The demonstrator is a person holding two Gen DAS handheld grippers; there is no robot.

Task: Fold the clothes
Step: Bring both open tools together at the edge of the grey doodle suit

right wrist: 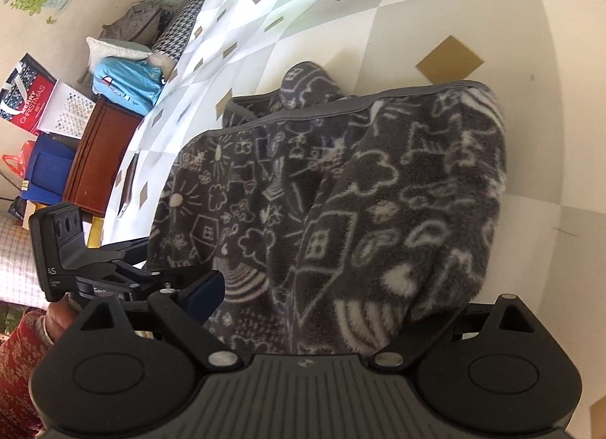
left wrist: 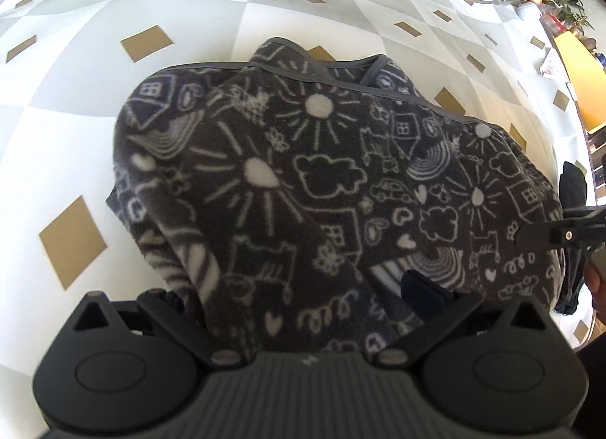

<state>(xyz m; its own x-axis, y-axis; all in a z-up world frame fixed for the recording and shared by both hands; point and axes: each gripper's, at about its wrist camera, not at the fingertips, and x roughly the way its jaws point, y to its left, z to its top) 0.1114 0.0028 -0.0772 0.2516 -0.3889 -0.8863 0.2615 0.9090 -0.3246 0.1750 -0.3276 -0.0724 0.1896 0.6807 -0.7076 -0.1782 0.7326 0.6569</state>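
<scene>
grey doodle-print fleece [left wrist: 303,181] draped over diamond-pattern sheet [left wrist: 75,106], near edge lifted. left gripper [left wrist: 299,299] and right gripper [right wrist: 310,310] each pinching near hem, fingers buried in pile. judgement: carry both corners level, land on far bound edge [right wrist: 303,113], smooth before letting go.

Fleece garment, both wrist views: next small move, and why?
Probably carry both grippers forward together and lay the held edge down. The grey fleece garment is bunched into the left gripper and the right gripper, draping from them onto the checked sheet, its trimmed hem lying beyond.
</scene>
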